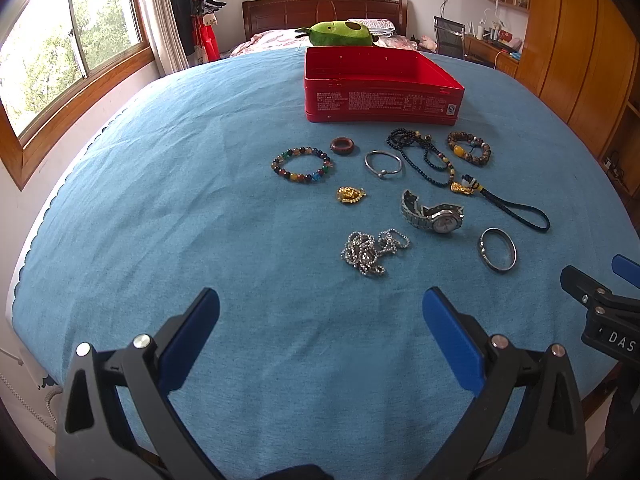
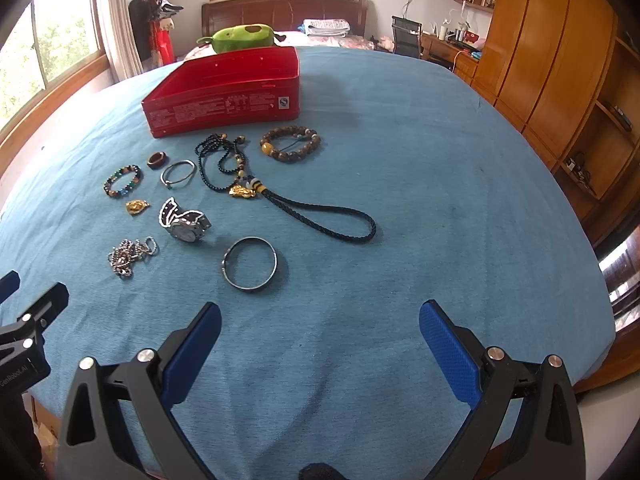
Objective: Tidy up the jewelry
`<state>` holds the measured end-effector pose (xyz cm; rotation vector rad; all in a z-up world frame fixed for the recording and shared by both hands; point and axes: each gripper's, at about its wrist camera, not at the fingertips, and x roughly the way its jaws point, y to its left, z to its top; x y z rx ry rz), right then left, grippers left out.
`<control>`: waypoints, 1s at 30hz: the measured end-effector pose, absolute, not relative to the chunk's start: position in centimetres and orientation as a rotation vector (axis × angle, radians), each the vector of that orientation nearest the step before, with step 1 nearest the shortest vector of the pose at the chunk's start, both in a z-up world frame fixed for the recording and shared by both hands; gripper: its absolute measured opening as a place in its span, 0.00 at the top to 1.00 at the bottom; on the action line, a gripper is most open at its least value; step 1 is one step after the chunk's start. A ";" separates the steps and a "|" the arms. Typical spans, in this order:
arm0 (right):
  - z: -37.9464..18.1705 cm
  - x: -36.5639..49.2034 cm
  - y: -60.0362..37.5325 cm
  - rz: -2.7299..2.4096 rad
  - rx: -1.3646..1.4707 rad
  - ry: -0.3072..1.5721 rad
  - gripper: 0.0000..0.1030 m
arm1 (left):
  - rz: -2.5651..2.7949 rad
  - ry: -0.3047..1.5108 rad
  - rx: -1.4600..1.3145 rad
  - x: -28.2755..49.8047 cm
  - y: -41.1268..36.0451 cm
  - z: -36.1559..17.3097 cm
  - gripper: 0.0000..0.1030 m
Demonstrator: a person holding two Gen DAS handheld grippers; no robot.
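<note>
An open red tin box [image 1: 380,98] [image 2: 224,110] stands on the blue cloth. In front of it lie loose pieces: a coloured bead bracelet [image 1: 303,165], a brown ring [image 1: 342,146], a thin silver bangle [image 1: 383,163], a black bead necklace [image 1: 424,156], a brown bead bracelet [image 1: 469,148] [image 2: 291,143], a gold pendant [image 1: 351,195], a silver watch [image 1: 434,214] [image 2: 185,222], a silver chain [image 1: 370,252] and a dark bangle [image 1: 497,249] [image 2: 250,263]. My left gripper [image 1: 320,312] is open and empty, short of the chain. My right gripper [image 2: 320,320] is open and empty, right of the dark bangle.
A black braided cord [image 2: 320,216] with a gold charm trails right from the necklace. A green plush toy [image 1: 336,34] lies behind the box. A bed, windows [image 1: 72,44] and wooden wardrobes [image 2: 560,60] surround the cloth-covered table.
</note>
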<state>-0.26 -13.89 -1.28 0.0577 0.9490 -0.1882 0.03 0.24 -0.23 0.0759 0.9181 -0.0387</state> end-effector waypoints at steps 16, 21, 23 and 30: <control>-1.5 0.4 -13.8 -0.156 0.049 0.943 0.04 | -0.033 0.927 0.067 0.8 0.8 -0.5 0.03; -1.4 1.5 -14.5 -0.096 0.080 0.941 0.04 | -0.082 0.899 0.004 1.5 1.9 -0.1 0.03; -1.4 2.0 -14.7 -0.067 0.088 0.941 0.04 | -0.107 0.902 -0.013 2.0 2.3 0.0 0.03; -1.3 4.2 -15.5 0.023 0.118 0.964 0.04 | -0.143 0.975 -0.089 5.3 4.6 -0.4 0.03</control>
